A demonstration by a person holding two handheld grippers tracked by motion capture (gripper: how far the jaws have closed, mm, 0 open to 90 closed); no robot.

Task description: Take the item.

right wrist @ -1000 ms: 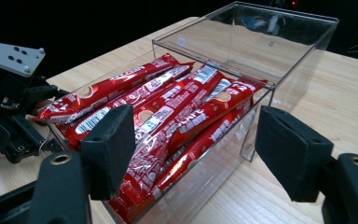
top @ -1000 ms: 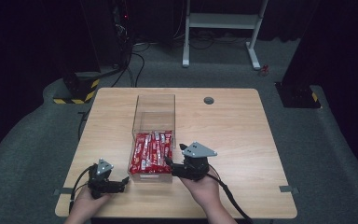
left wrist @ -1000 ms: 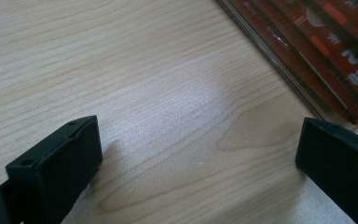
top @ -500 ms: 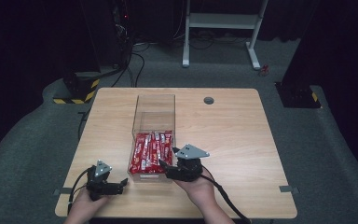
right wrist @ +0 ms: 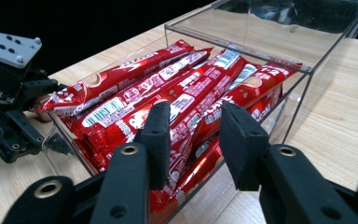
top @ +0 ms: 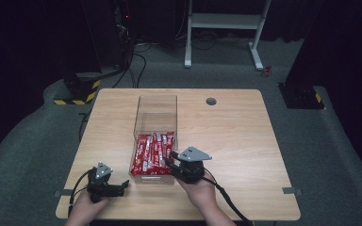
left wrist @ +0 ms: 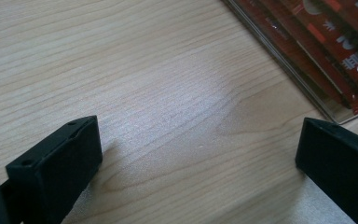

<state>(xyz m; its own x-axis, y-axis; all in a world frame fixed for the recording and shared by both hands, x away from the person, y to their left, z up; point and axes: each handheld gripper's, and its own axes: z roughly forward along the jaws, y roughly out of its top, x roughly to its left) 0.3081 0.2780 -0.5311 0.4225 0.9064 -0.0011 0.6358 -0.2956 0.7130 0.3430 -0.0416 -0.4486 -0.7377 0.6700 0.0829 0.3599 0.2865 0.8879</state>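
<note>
A clear plastic box (top: 156, 104) stands lengthwise on the wooden table (top: 245, 141), and its near half is heaped with several red snack packets (top: 153, 149). My right gripper (top: 168, 163) reaches over the box's near right corner. In the right gripper view its jaws (right wrist: 195, 127) have just been closing and straddle one red packet (right wrist: 191, 100) on top of the heap. A narrow gap remains and I see no pad pressing. My left gripper (top: 121, 185) rests on the table left of the box's near corner. Its jaws (left wrist: 196, 154) are wide open over bare wood.
The far half of the box holds nothing. A round dark grommet (top: 211, 101) sits in the tabletop at the back. The left gripper (right wrist: 9, 116) stands close beside the box's near left wall in the right gripper view. Cables trail from both grippers off the front edge.
My right gripper has shifted slightly left, onto the near end of the box. The left gripper and the box have stayed put.
</note>
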